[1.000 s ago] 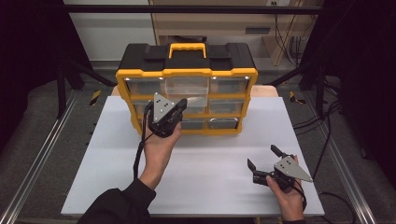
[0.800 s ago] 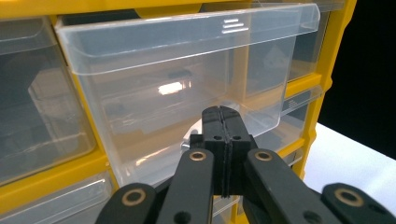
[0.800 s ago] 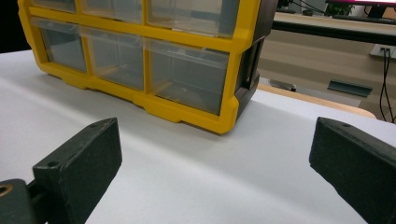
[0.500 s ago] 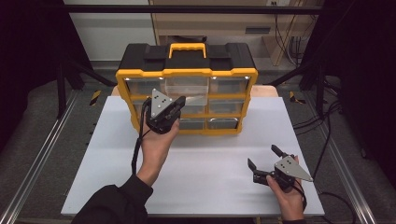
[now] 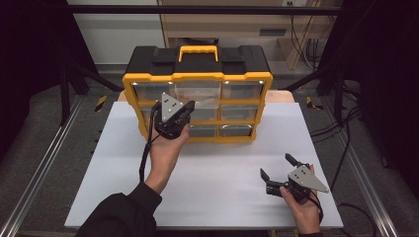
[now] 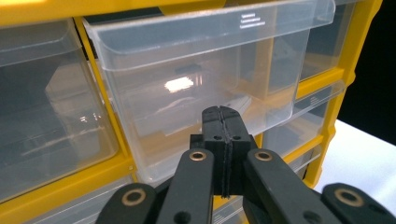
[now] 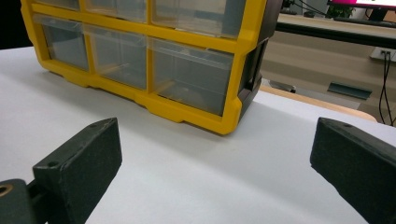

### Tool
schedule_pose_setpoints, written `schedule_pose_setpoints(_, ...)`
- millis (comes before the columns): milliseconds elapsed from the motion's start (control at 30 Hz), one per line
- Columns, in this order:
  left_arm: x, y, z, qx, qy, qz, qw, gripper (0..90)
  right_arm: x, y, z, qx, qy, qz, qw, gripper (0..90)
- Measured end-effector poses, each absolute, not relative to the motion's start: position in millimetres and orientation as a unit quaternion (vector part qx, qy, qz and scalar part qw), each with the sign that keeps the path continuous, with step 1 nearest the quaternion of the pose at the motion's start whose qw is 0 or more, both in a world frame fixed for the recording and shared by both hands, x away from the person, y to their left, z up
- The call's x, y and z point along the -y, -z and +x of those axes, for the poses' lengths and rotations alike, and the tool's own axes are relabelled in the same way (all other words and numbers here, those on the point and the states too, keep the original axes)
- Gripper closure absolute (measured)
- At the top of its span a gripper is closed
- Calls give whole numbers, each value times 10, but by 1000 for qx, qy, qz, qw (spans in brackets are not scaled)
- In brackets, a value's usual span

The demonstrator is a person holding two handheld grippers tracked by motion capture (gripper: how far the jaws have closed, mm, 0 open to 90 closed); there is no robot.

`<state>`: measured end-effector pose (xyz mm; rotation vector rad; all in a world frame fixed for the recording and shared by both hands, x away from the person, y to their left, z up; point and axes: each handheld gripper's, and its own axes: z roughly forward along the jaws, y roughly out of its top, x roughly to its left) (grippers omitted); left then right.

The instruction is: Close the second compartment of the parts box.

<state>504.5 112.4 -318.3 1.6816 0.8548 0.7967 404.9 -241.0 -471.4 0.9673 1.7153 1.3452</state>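
Left gripper (image 5: 184, 109) at the middle drawer (image 6: 205, 88) of the yellow-and-black organiser (image 5: 197, 79), right gripper (image 5: 277, 169) resting apart on the white worktop (image 5: 222, 168)

The organiser stands upright at the far edge of the worktop, its yellow handle (image 5: 198, 51) on top and three rows of clear drawers facing the person. The middle drawer of the middle row sticks out a little from the yellow frame; in the left gripper view the gripper's (image 6: 223, 140) black jaws are pressed together with nothing between them, their tips right at the lower front of that drawer, though whether they touch it cannot be told. The right gripper lies low near the worktop's near right corner, well apart from the organiser, its jaws spread wide and holding nothing, pointing toward the organiser's lower right corner (image 7: 231, 123)
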Motion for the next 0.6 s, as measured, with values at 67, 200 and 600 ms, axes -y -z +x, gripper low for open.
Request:
schedule_pose_setpoints(67,-1126,3176,5051,-352,-338,702,518,900,2412,4712,4043,-668,-523,377,372,25)
schedule_pose_setpoints(200,-1126,3186,5056,-356,-334,705,514,900,2419,4724,4052,-668,-521,379,371,26)
schedule_pose_setpoints(600,-1115,3176,5107,-355,-333,710,510,900,2432,4726,4056,-665,-523,382,371,23)
